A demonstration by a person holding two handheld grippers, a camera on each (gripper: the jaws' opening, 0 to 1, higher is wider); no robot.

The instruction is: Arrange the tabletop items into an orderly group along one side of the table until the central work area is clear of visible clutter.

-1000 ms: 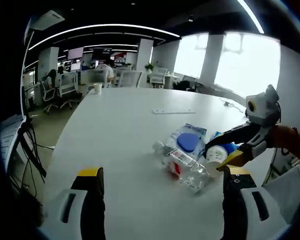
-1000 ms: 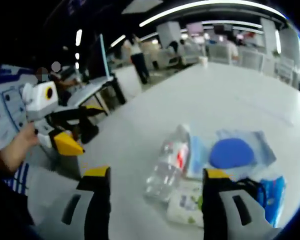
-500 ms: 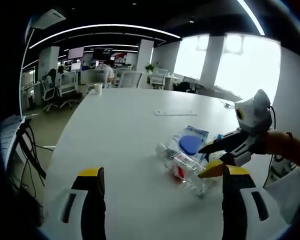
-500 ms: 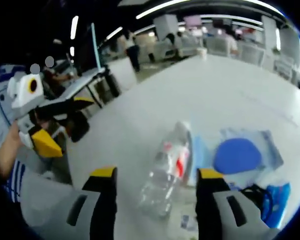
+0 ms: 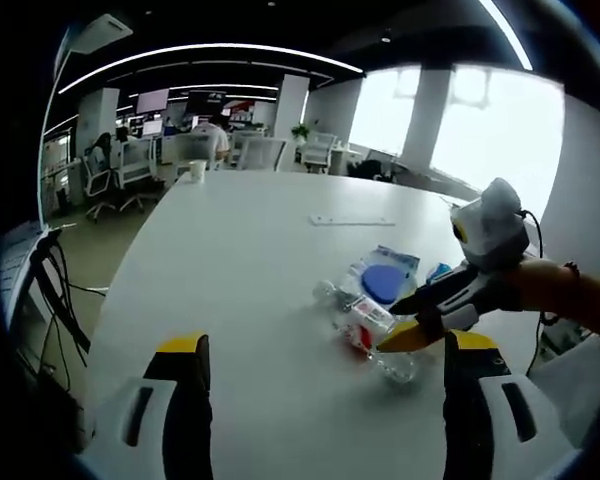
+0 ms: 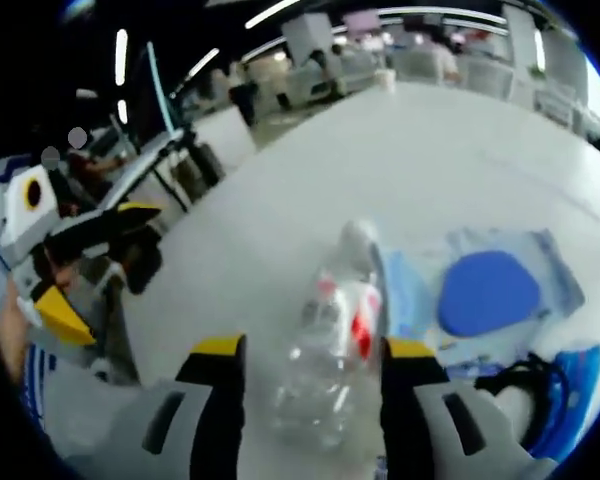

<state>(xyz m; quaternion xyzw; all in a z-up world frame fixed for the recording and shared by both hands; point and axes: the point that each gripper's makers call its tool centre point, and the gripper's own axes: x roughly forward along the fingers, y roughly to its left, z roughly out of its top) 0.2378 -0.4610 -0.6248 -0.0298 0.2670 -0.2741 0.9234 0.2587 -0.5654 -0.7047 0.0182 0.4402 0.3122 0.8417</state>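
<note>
Having advanced over the past second, the right gripper now straddles the crushed clear plastic bottle lying beside the blue-disc plastic pouch, jaws wide and apparently poised to close, while the left gripper waits open nearby.

White right gripper, black yellow-tipped jaws.

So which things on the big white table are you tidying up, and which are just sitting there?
For tidying:
- clear plastic bottle with a red label, lying between the right gripper jaws
- clear bag holding a blue disc
- blue packet

Just sitting there:
- white paper cup at the far end
- flat white strip
- office chairs
</note>
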